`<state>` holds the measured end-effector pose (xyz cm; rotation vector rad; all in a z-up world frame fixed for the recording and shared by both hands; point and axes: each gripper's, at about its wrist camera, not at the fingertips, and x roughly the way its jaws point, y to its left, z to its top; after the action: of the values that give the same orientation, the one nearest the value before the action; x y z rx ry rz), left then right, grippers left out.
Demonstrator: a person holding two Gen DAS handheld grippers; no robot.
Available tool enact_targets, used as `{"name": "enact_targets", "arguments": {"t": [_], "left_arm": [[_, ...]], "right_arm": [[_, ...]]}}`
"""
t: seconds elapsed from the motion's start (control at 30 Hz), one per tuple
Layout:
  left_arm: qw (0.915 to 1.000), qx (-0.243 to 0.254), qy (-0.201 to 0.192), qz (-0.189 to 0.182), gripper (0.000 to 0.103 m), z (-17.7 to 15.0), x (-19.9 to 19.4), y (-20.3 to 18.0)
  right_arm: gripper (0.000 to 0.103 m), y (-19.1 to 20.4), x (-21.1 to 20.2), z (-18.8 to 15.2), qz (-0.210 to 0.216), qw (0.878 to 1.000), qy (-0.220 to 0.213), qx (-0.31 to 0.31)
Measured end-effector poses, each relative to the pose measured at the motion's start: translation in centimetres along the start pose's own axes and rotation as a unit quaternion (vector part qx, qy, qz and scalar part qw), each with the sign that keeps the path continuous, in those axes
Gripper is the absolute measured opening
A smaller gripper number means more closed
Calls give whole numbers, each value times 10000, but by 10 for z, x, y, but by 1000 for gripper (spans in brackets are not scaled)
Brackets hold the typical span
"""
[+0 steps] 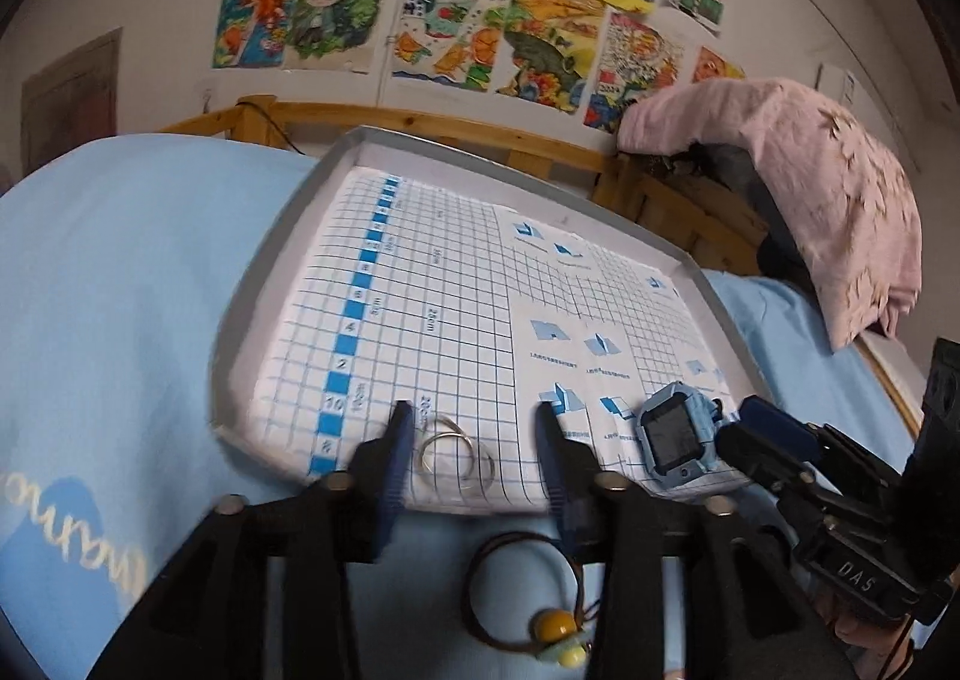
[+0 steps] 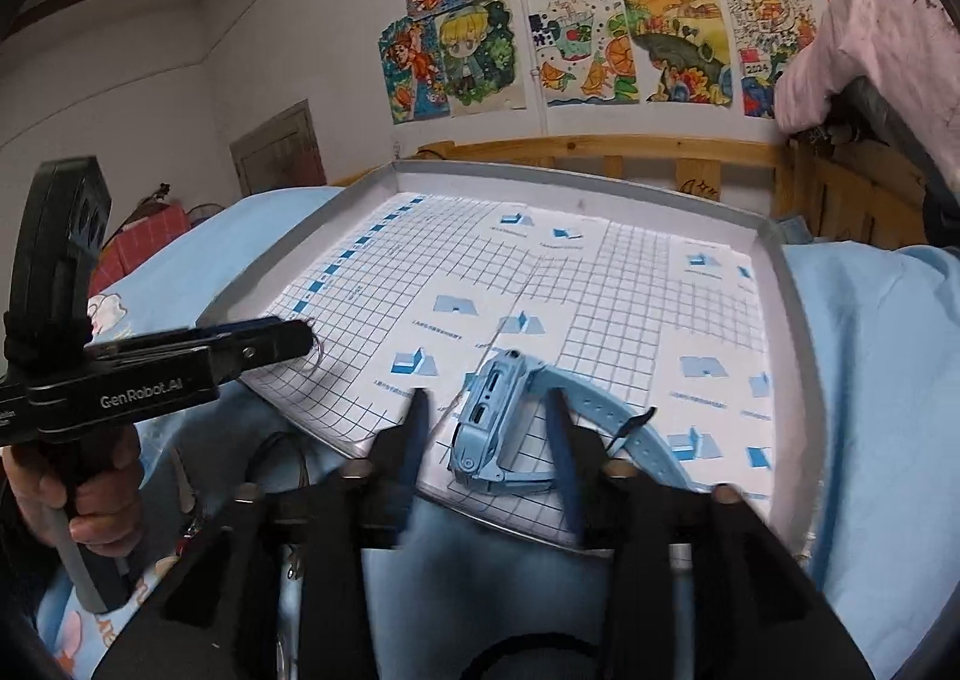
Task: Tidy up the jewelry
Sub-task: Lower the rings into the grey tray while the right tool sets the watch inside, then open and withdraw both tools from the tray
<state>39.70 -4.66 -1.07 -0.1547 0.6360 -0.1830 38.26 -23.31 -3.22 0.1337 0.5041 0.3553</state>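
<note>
A shallow grey tray (image 1: 288, 260) lined with blue-gridded paper lies on a light blue bedsheet. A thin silver bangle (image 1: 425, 458) rests flat on the paper near the tray's front edge. My left gripper (image 1: 474, 419) straddles the bangle with its fingers standing clear of it, open. A light blue smartwatch (image 2: 492, 410) lies on its side on the paper, strap curving to the right. My right gripper (image 2: 487, 401) is open around the watch, and its pads do not press the case. The watch (image 1: 678, 434) and the right gripper (image 1: 750, 434) also show in the left wrist view, and the left gripper (image 2: 288, 335) shows in the right.
A brown cord bracelet with yellow beads (image 1: 552, 629) lies on the bedsheet (image 1: 120, 320) in front of the tray. A wooden bed rail (image 1: 420, 119) runs behind the tray, with a pink pillow (image 1: 810, 188) at the right. A person's hand (image 2: 90, 500) grips the left handle.
</note>
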Motion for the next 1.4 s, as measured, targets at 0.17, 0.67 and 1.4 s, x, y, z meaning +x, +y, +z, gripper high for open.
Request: {"name": "enact_targets", "arguments": {"t": [0.17, 0.67, 1.4], "left_arm": [[9983, 93, -574, 104, 84, -6, -51, -7], [9859, 291, -1607, 371, 103, -68, -205, -21], [9835, 291, -1707, 521, 103, -172, -284, -7]], "right_arm": [[44, 3, -35, 5, -215, 9988, -376, 211], [97, 62, -182, -15, -763, 9848, -1551, -159], [98, 99, -277, -124, -1121, 9838, -1397, 107]]}}
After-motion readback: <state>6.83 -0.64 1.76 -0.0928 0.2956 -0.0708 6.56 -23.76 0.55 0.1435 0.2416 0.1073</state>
